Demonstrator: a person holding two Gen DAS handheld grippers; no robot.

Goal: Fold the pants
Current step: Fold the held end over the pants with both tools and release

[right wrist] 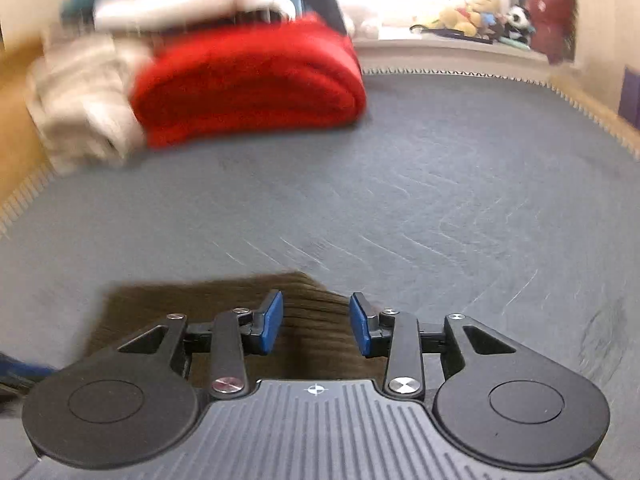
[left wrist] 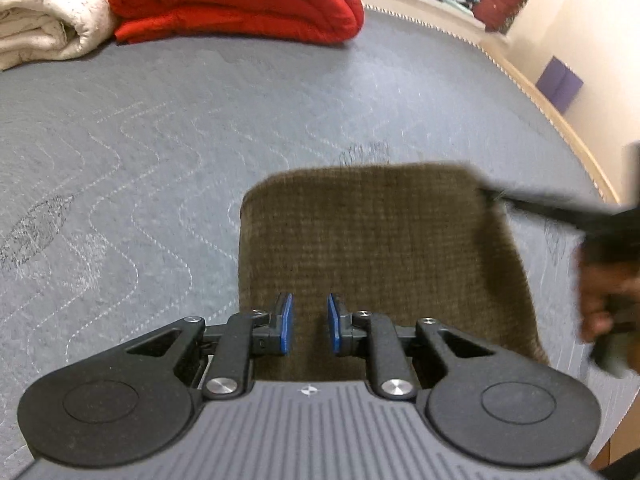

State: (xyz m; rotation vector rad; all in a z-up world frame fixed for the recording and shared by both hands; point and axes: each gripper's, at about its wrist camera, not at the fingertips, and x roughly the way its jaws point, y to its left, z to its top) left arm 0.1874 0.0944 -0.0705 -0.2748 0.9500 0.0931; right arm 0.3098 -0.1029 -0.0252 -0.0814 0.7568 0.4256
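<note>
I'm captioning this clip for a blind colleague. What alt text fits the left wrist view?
The open left claw hovers over brown folded pants lying on a grey quilted bed. A folded red blanket and a cream one sit at the far edge; a blurred hand enters at right.
</note>
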